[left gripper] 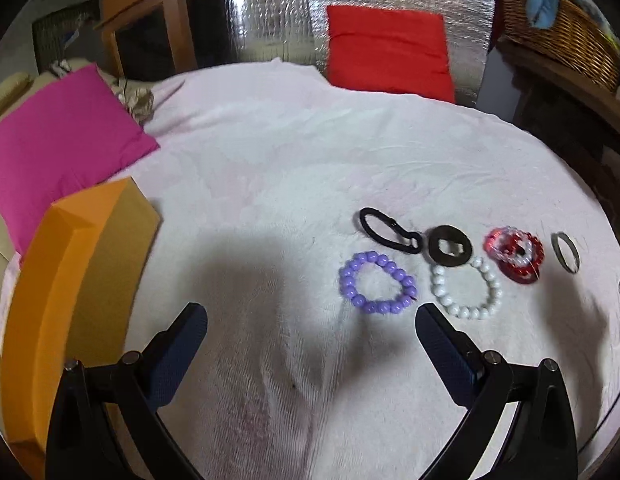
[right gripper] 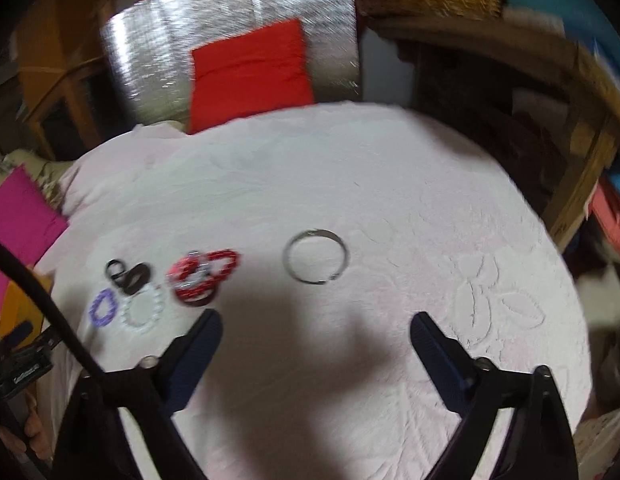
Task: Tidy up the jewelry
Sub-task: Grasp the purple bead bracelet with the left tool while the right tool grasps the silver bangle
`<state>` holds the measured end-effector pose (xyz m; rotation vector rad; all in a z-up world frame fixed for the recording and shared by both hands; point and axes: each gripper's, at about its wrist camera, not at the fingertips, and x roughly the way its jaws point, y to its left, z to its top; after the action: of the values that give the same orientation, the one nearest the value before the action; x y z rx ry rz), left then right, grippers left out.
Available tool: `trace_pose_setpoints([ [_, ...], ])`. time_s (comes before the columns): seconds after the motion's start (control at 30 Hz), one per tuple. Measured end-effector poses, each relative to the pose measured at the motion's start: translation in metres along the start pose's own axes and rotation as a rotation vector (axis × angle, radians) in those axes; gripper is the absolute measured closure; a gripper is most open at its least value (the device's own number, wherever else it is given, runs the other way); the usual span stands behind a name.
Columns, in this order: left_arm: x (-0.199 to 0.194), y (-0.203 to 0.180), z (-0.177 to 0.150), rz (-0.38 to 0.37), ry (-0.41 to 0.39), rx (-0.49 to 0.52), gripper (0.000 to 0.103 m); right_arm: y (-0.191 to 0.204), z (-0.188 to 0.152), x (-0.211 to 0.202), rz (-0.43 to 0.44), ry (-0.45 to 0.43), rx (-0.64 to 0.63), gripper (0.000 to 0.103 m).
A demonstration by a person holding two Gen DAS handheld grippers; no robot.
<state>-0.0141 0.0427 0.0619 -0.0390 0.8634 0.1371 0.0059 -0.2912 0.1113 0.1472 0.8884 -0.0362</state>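
On the pale pink cloth lie a purple bead bracelet (left gripper: pixel 377 282), a white bead bracelet (left gripper: pixel 465 290), a black clasp ring (left gripper: pixel 388 230), a dark flat ring (left gripper: pixel 449 245), a red bead bracelet pile (left gripper: pixel 515 253) and a thin metal bangle (left gripper: pixel 565 252). An orange box (left gripper: pixel 76 280) stands at the left. My left gripper (left gripper: pixel 310 328) is open and empty, just short of the purple and white bracelets. My right gripper (right gripper: pixel 315 334) is open and empty, short of the metal bangle (right gripper: pixel 315 257). The red pile (right gripper: pixel 202 276), white bracelet (right gripper: pixel 144 309) and purple bracelet (right gripper: pixel 102 309) lie to its left.
A magenta cushion (left gripper: pixel 58 148) lies at the left, a red cushion (left gripper: pixel 389 54) against a silver foil panel (left gripper: pixel 270 12) at the back. A wicker basket (left gripper: pixel 561 36) sits on wooden shelving at the right. The cloth drops off at its right edge (right gripper: pixel 565 280).
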Motion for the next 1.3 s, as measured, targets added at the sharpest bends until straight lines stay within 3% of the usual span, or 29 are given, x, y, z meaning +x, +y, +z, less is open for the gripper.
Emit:
trace_pose_setpoints([
  [0.1,0.009,0.000,0.002,-0.038,0.019,-0.013,0.000,-0.013,0.003,0.024,0.026,0.058,0.056,0.026],
  [0.2,0.017,0.001,0.004,-0.061,0.026,-0.030,0.002,-0.014,0.008,0.046,-0.002,0.070,0.062,0.028],
  [0.4,0.024,-0.001,0.003,-0.080,0.040,-0.003,0.009,-0.002,0.017,0.079,-0.005,0.078,0.024,0.028],
  [0.53,0.032,0.001,0.003,-0.094,0.070,-0.018,0.009,0.008,0.021,0.094,-0.078,0.083,-0.027,0.028],
  [0.73,0.044,-0.003,0.003,-0.121,0.107,-0.027,0.009,0.006,0.022,0.102,-0.101,0.079,0.016,0.030],
  [0.8,0.047,-0.005,0.003,-0.124,0.110,-0.028,0.009,0.006,0.022,0.102,-0.091,0.072,0.021,0.042],
  [0.93,0.048,-0.010,0.002,-0.127,0.105,-0.019,0.009,0.011,0.022,0.101,-0.074,0.065,0.022,0.051],
  [0.97,0.049,-0.014,0.003,-0.129,0.101,-0.010,0.011,0.011,0.022,0.102,-0.072,0.063,0.024,0.053],
  [1.1,0.052,-0.022,0.000,-0.150,0.117,0.026,0.038,0.011,0.021,0.102,-0.051,0.063,0.033,0.058],
  [1.17,0.053,-0.024,-0.002,-0.152,0.112,0.034,0.042,0.010,0.020,0.100,-0.042,0.063,0.040,0.059],
  [1.27,0.051,-0.025,-0.001,-0.167,0.102,0.042,0.062,0.007,0.019,0.099,-0.025,0.066,0.046,0.060],
  [1.3,0.050,-0.025,0.000,-0.175,0.101,0.040,0.068,0.005,0.018,0.098,-0.016,0.069,0.050,0.069],
])
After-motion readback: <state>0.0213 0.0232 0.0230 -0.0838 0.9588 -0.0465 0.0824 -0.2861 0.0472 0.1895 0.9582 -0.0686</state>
